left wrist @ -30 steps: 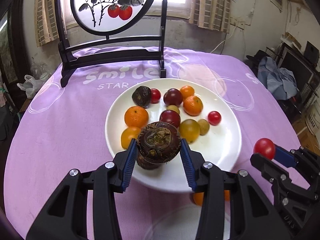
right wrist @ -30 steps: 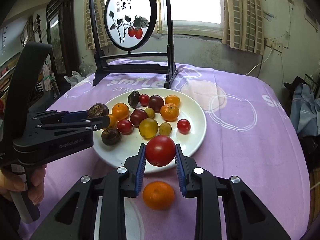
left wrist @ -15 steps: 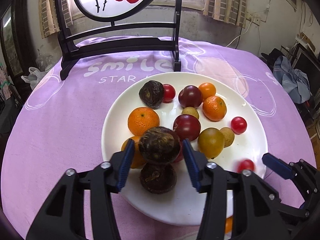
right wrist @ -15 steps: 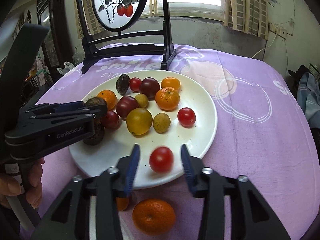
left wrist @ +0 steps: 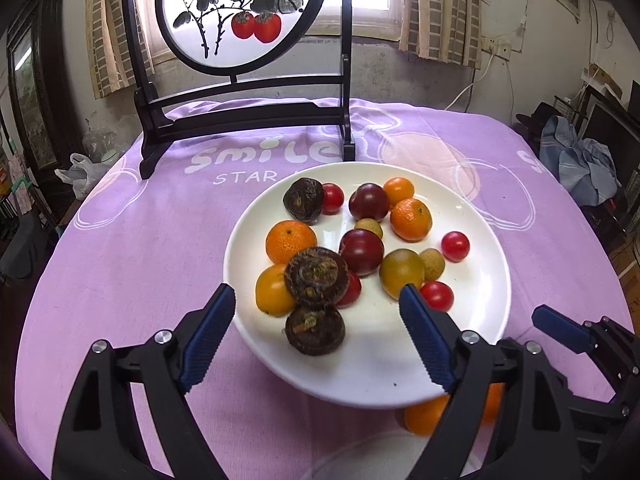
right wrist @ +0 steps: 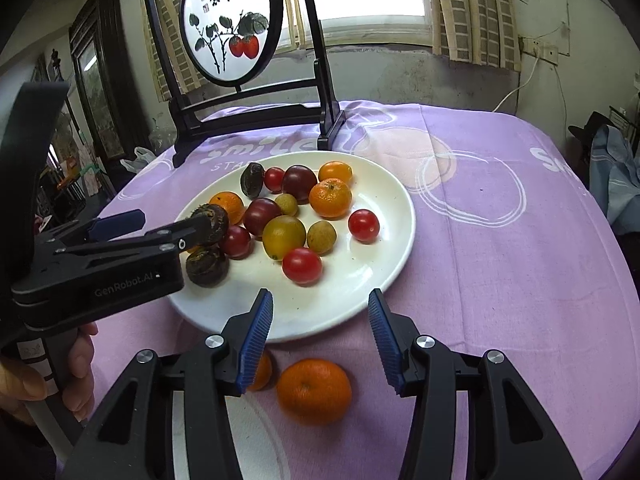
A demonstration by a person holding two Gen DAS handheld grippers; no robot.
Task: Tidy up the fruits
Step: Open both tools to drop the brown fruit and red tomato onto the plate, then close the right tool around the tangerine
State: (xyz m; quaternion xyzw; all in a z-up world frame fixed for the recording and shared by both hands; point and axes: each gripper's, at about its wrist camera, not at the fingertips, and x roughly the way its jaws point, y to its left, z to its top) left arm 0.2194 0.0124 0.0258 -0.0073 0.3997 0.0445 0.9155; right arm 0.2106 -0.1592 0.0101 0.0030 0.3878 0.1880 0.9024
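Both tongs opened, chestnut (left wrist: 316,278), tomato (right wrist: 302,265) released onto plate (left wrist: 480,280)

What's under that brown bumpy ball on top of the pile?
The top brown ball rests on another brown one, a yellow-orange fruit and a red one, all on the plate. What lies directly beneath it is covered.

Left tool (left wrist: 316,320) and right tool (right wrist: 320,328) both spread, just opened, nothing gripped.
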